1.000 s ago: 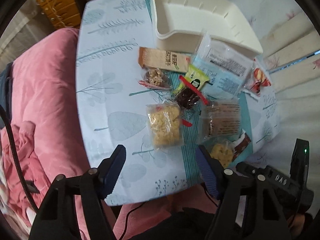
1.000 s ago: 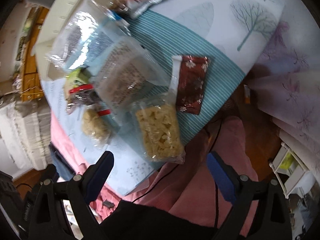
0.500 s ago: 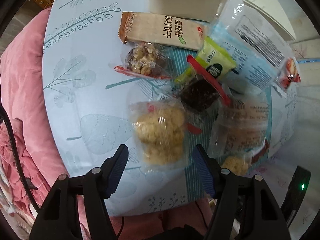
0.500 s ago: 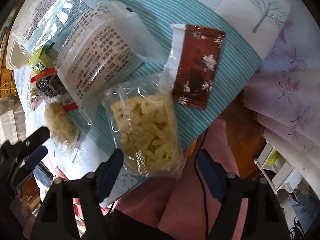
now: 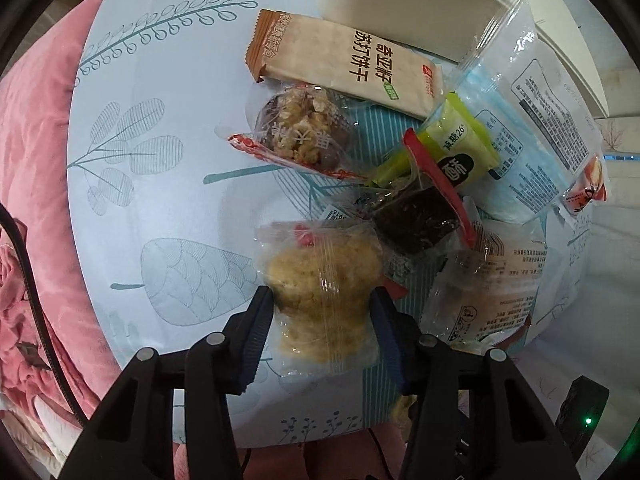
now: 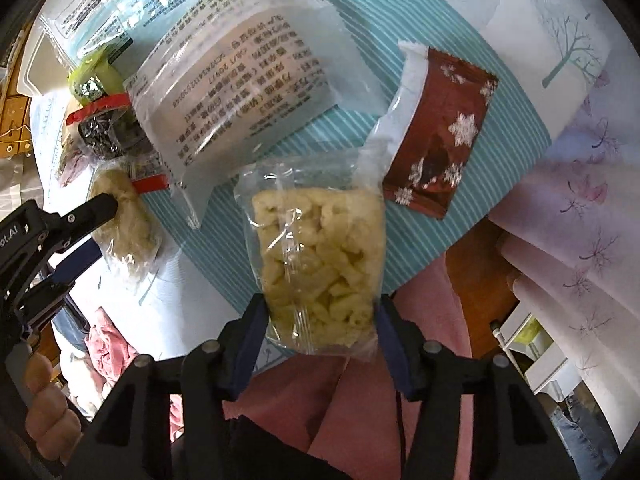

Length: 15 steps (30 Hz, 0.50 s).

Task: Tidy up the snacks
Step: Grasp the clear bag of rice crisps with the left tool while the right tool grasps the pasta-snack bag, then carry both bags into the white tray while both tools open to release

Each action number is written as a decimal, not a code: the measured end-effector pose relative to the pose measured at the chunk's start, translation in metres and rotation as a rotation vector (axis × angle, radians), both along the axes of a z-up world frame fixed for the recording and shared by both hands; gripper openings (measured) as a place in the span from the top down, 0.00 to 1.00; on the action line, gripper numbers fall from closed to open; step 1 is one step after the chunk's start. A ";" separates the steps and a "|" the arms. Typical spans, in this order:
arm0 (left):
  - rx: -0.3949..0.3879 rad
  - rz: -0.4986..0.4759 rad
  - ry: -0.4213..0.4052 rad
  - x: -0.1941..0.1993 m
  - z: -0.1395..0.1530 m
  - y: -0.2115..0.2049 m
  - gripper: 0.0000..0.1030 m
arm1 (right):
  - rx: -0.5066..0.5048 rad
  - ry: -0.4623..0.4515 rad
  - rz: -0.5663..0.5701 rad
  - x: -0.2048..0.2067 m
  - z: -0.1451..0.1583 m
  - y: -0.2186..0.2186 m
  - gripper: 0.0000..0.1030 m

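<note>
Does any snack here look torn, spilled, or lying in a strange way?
Nothing looks torn or spilled. The snacks lie in a loose heap: the dark brownie pack overlaps the green pack, and the printed clear bag covers others. The white tray shows no snack inside.

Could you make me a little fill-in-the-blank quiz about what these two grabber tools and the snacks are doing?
1. The left gripper is closing around a clear packet holding a ____-coloured crumbly cake.
2. The brown wrapper beside the right gripper's puffed-snack packet is printed with white ____.
3. The tan biscuit packet lies just in front of the ____-coloured tray.
4. The tablecloth is printed with leaves and ____.

Missing words: yellow; snowflakes; white; trees
</note>
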State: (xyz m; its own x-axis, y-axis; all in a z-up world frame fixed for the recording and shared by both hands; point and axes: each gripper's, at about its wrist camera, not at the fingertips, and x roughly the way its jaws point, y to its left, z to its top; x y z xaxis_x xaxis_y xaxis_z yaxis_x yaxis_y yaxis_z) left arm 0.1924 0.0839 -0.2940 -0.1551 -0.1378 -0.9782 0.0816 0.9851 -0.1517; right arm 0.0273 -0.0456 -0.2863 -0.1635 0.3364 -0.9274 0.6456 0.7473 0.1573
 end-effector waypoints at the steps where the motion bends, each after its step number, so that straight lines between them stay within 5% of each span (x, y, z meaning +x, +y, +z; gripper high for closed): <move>1: 0.001 -0.003 -0.001 0.000 0.001 0.003 0.56 | 0.008 0.001 0.002 -0.001 0.001 0.000 0.48; 15: 0.006 0.036 -0.016 -0.006 0.068 0.047 0.64 | 0.090 -0.116 0.007 0.008 0.049 -0.006 0.50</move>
